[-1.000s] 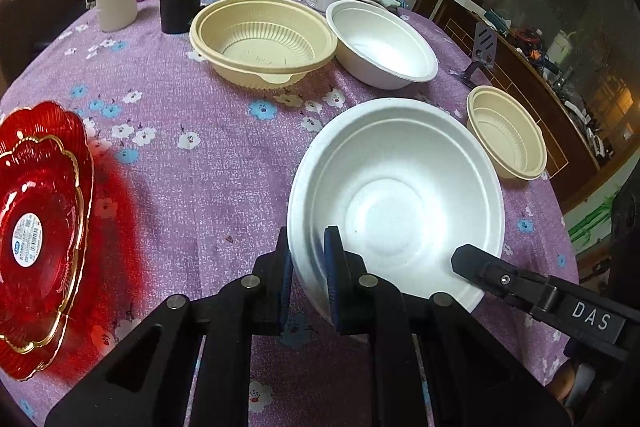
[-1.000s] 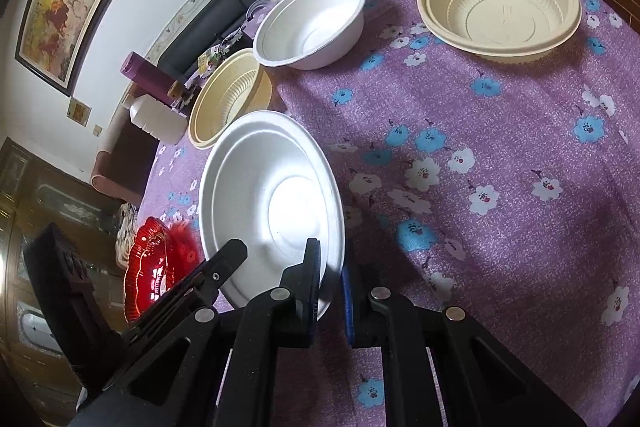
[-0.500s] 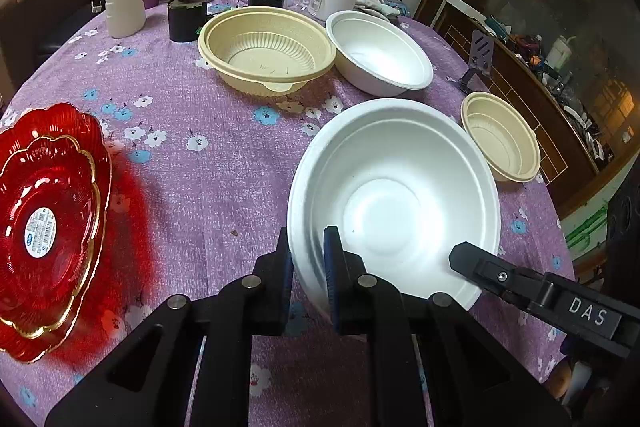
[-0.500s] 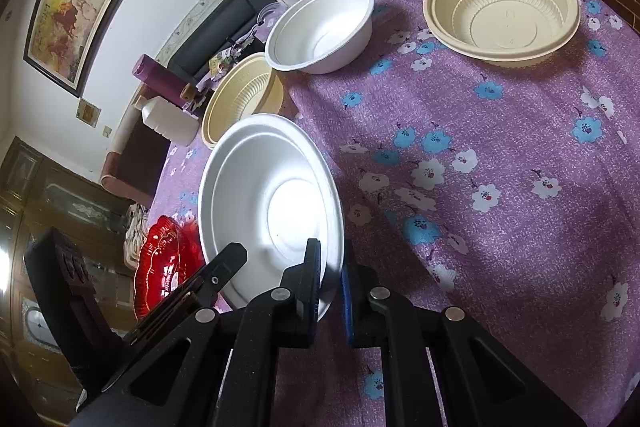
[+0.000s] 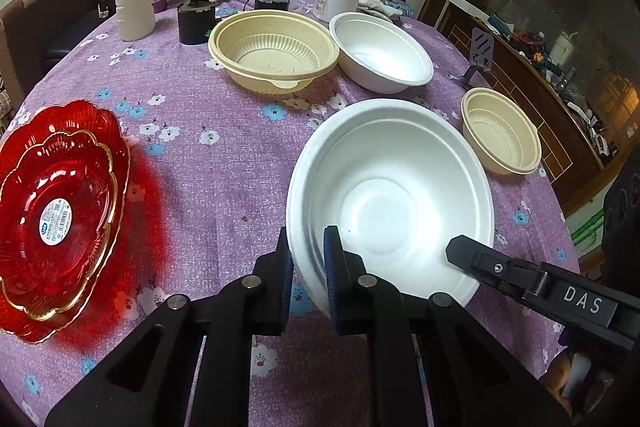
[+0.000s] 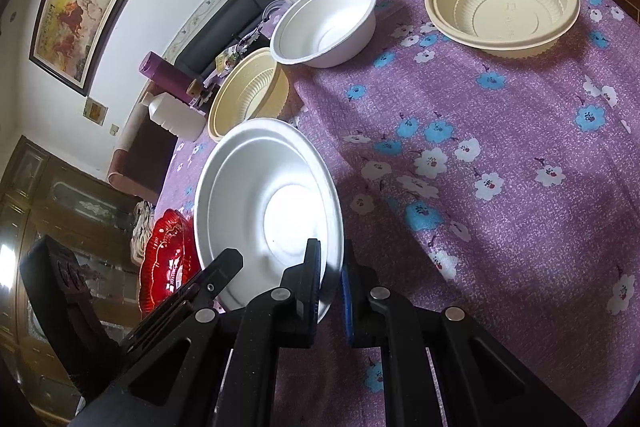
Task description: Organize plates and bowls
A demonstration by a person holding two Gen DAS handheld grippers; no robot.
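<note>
White foam bowl [image 5: 390, 199] hangs above the purple bench [image 5: 224, 167], its near rim clamped by both the left gripper [image 5: 308, 259] and the right gripper [image 6: 330, 267]. Keep it level, carry it to the other white bowl [image 5: 382, 53], and nest it squarely before letting go.

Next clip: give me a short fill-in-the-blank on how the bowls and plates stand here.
1. Both grippers clamp the rim of the big ____ bowl.
2. The red plates number ____, stacked.
3. Cream bowls on the tablecloth number ____.
4. The left gripper is ____ on the rim.

Missing words: white; two; two; shut
</note>
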